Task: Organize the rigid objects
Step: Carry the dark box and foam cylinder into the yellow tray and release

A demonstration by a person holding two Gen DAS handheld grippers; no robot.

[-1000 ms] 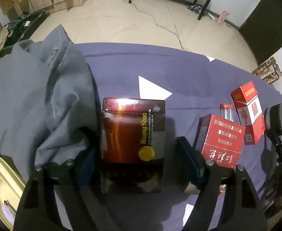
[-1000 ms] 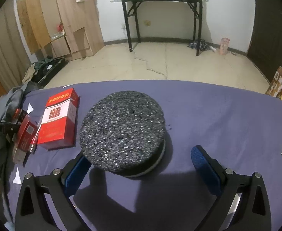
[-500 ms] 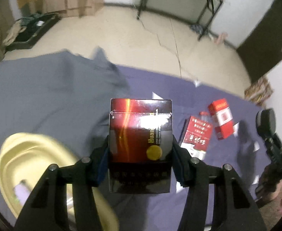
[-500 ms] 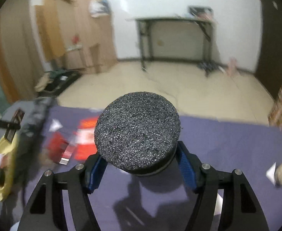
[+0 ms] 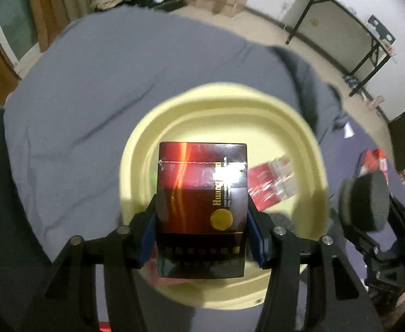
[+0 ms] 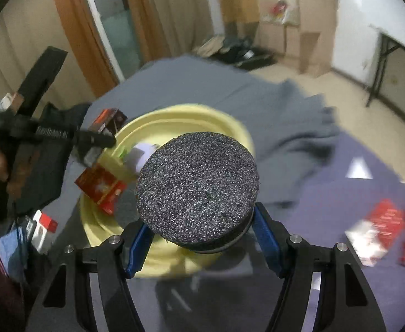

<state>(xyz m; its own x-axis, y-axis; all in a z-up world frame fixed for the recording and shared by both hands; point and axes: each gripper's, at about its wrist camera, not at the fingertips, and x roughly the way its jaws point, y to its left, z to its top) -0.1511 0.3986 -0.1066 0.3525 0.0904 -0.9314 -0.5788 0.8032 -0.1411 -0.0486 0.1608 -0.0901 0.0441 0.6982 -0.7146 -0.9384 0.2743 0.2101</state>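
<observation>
Dim indoor light, motion-blurred surroundings, fisheye-bent edges, glare on the dark box (image 5: pixel 202 193).

A glossy, film-wrapped box (image 5: pixel 202 207), a smooth matt plastic basin (image 5: pixel 307 149), a rough, grainy disc (image 6: pixel 198 188) and soft matt cloth (image 5: pixel 91 105) are seen.

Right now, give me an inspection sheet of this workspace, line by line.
Surface: purple cloth covering the table, with a grey garment bunched on it.
Job's things: yellow basin holding a red pack; dark red box held above the basin; round grey disc held near its rim.
Clutter: red packs lying on the cloth; white paper scraps.
Grippers: left gripper jaws shut on the dark red box; right gripper jaws shut on the round grey disc.
Cables: nothing seen.
Surroundings: black folding table, cardboard boxes, orange curtain.
</observation>
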